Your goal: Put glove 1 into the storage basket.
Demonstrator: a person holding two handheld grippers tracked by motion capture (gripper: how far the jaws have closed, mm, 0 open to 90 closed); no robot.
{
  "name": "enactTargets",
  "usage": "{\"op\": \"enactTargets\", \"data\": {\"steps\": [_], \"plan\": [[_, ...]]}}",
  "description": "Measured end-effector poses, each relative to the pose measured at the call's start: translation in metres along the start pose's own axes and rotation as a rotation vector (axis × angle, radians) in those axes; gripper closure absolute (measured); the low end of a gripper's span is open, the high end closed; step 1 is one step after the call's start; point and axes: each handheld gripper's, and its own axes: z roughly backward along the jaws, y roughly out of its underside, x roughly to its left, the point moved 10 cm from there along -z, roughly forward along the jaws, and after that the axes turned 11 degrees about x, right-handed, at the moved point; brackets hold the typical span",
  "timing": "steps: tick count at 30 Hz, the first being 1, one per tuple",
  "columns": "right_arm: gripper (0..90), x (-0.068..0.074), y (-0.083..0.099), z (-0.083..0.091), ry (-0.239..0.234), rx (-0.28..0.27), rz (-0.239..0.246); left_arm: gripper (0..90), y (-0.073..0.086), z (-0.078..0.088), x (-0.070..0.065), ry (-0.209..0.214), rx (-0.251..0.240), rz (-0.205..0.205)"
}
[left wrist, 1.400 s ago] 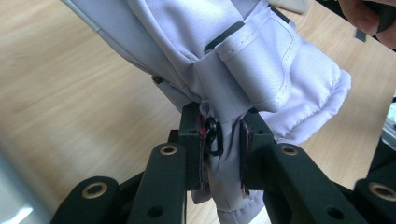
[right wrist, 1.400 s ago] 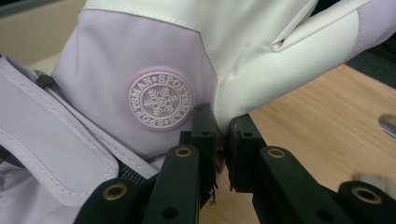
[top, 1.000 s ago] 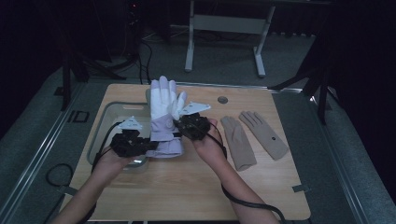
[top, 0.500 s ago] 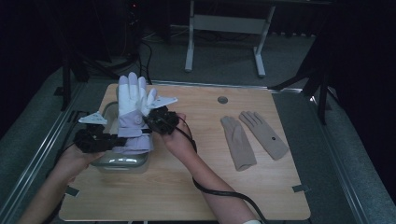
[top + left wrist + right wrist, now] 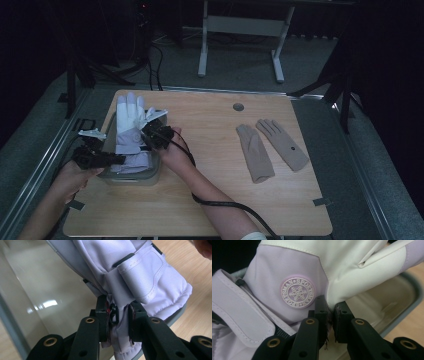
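Ski glove held by both claws over the clear bin, left part of the desk.

Left claw (image 5: 102, 159) is clamped on the cuff end of the lavender-and-white ski glove (image 5: 129, 131); in the left gripper view the jaws pinch bunched cuff fabric with a small black clip between them. Right claw (image 5: 151, 131) is clamped on the glove's edge by the thumb base; in the right gripper view the jaws bite white fabric just beside a round snowflake badge (image 5: 297, 292). Glove lies over the clear plastic bin (image 5: 131, 176), fingers pointing to the desk's far edge, cuff hanging into the bin. Bin stands near the left edge of the wooden desk (image 5: 215, 200). A pair of beige gloves (image 5: 270, 149) lies flat, well apart to the right.
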Motion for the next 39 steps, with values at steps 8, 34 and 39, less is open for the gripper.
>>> {"op": "enactTargets", "data": {"steps": [8, 34, 39], "plan": [[83.0, 0.0, 0.017, -0.02, -0.016, 0.059, -0.022, 71.6, 0.007, -0.013, 0.002, 0.013, 0.044, 0.003], [26.4, -0.002, 0.012, -0.002, -0.051, 0.082, -0.021, 53.7, 0.004, -0.017, 0.0, -0.097, 0.004, 0.025], [15.6, 0.0, 0.013, 0.013, -0.11, 0.058, -0.029, 51.0, 0.001, -0.003, 0.0, -0.159, -0.037, 0.036]]}}
